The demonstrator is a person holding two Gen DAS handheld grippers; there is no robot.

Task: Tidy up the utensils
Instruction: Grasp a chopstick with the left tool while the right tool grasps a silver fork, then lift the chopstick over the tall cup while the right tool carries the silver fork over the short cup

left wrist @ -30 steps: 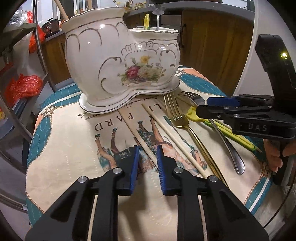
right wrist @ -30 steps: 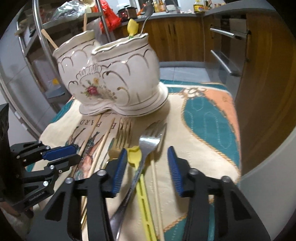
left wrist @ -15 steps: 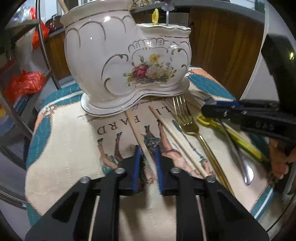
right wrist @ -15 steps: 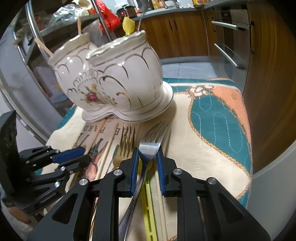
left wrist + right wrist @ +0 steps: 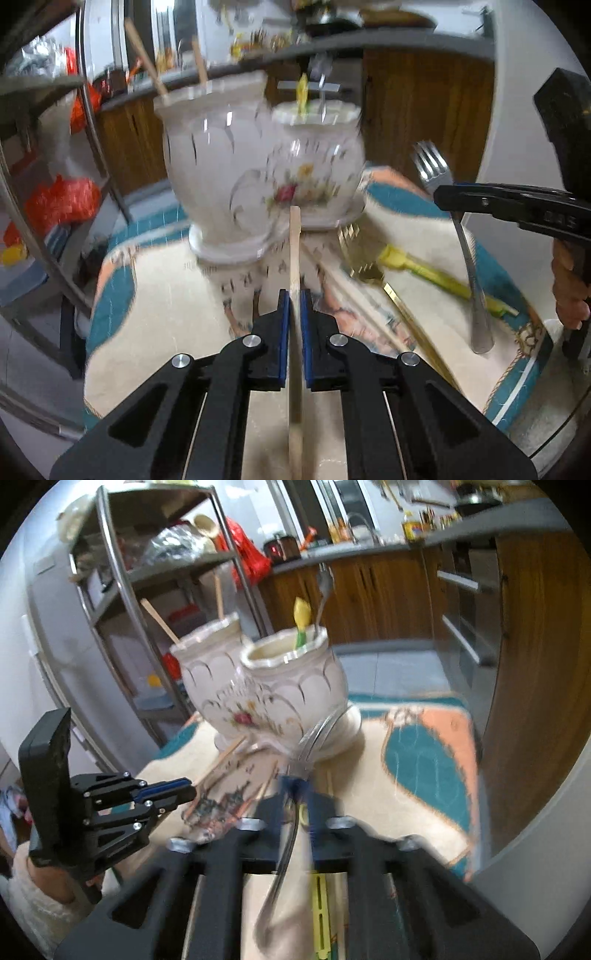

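The two-part ceramic utensil holder stands at the far end of the cloth-covered worktop; its taller part holds two wooden sticks, its lower part a yellow utensil and a metal one. The left gripper is clamped on a wooden chopstick that points at the holder. The right gripper is closed on a silver fork, lifted off the cloth. A gold fork, a yellow utensil and at least one more chopstick lie unsorted, so the job looks roughly half done.
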